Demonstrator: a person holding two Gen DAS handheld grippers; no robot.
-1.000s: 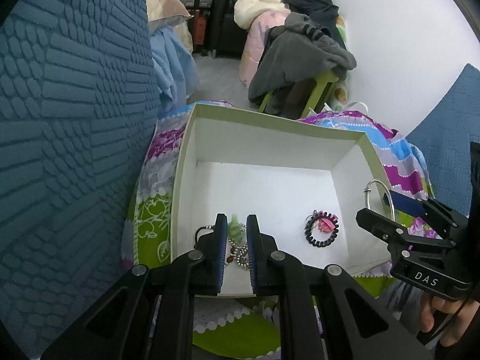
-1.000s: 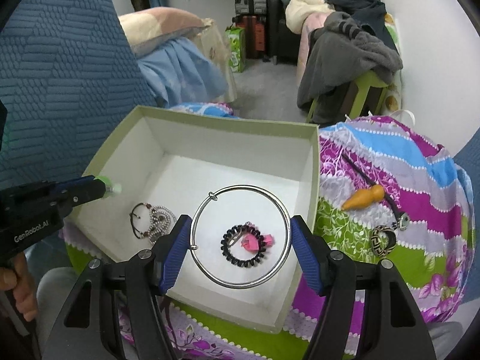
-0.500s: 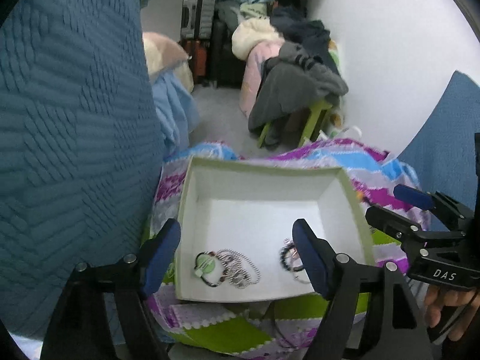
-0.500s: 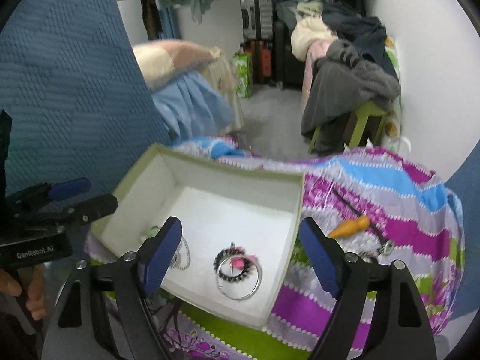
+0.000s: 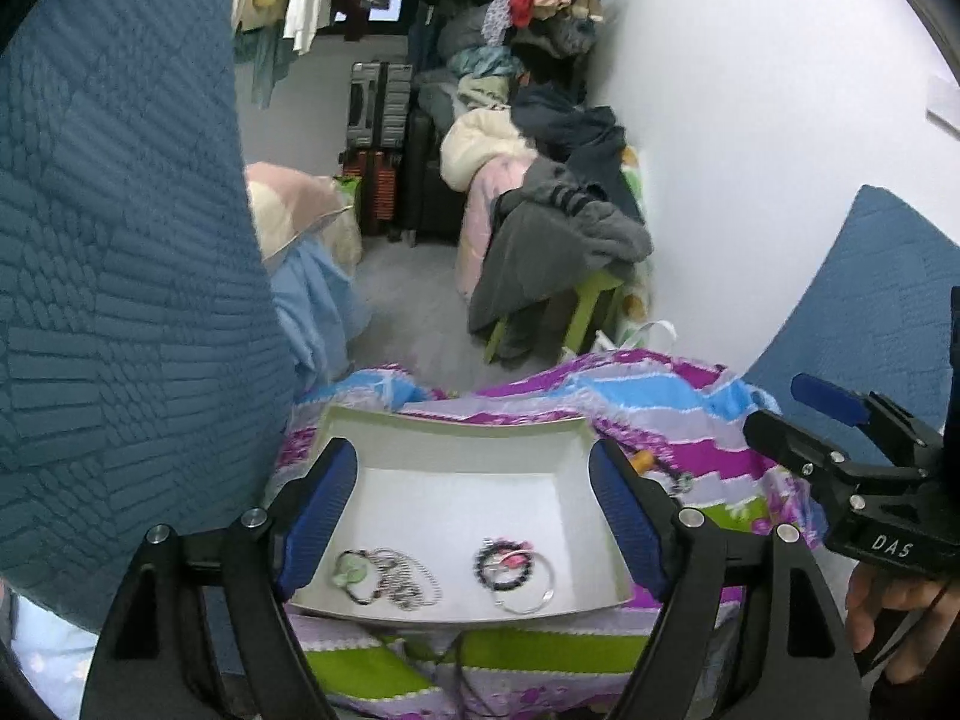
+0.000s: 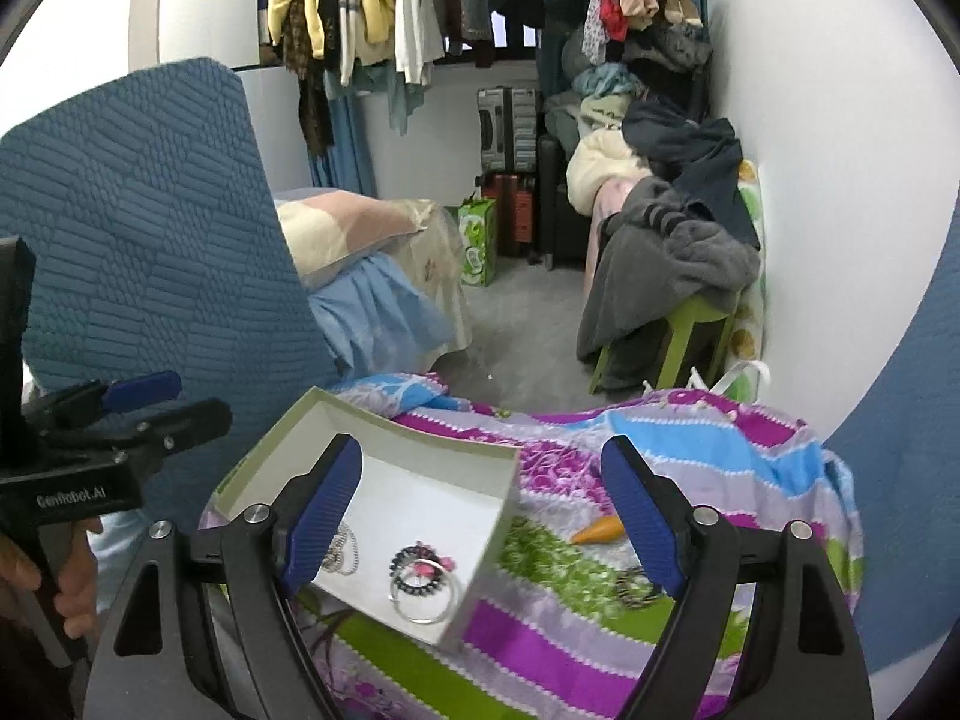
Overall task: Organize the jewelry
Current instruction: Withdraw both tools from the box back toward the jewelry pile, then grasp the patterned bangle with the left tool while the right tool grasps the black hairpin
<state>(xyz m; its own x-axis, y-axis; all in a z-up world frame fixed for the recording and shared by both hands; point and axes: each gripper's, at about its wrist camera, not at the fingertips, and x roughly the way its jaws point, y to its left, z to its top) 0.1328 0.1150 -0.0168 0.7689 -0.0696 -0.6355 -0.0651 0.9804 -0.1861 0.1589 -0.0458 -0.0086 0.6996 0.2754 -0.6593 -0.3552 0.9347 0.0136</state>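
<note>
Hovering above the box (image 5: pixel 462 429), the left gripper (image 5: pixel 474 516) and right gripper (image 6: pixel 480 516) both gape wide, holding nothing. Inside lie a chain (image 5: pixel 396 579) left, a bangle (image 5: pixel 528 585) and dark bracelet (image 6: pixel 414 564) right.

An open white box (image 5: pixel 462 450) with pale green rim sits on the patterned bedspread; inside lie a beaded necklace (image 5: pixel 390 576), a black coil bracelet (image 5: pixel 501 564) and a silver bangle (image 5: pixel 528 591), flat.

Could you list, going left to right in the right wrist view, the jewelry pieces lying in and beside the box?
Bead chain necklace → black coil band → orange pendant → patterned bangle.
</note>
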